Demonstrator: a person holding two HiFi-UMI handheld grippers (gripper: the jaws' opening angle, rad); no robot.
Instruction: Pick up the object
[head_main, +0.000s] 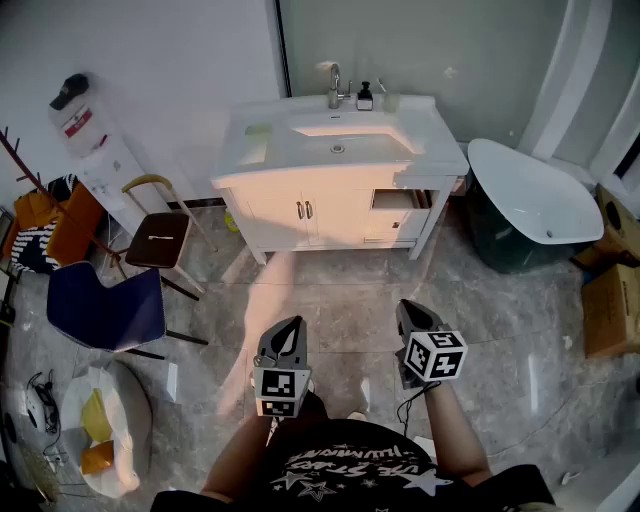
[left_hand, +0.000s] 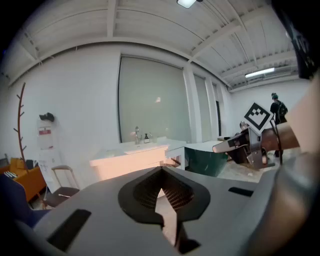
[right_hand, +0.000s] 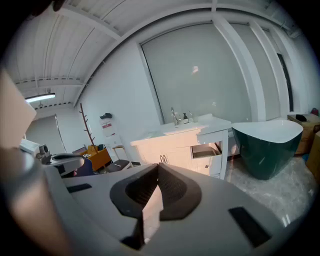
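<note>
1. Held the left gripper (head_main: 285, 337) low over the grey tiled floor (head_main: 350, 290), close in front of the body, jaws together at the tips and nothing between them.
2. Held the right gripper (head_main: 412, 312) just beside it and slightly further forward, jaws likewise closed on nothing.
3. Saw a blue chair (head_main: 105, 305) and a brown stool (head_main: 158, 238) off to the left, and cardboard boxes (head_main: 610, 310) at the right edge.
4. Found, well beyond both grippers, a white vanity (head_main: 330, 205) with one drawer (head_main: 400, 200) open on its right side, and a dark green bathtub (head_main: 530, 205) further right.
5. Noted a faucet (head_main: 335, 90) and a small dark bottle (head_main: 365, 97) just beside it at the back of the vanity top.
6. Could not tell which thing the task meant; placed the bottle straight ahead, well apart from both closed grippers.
</note>
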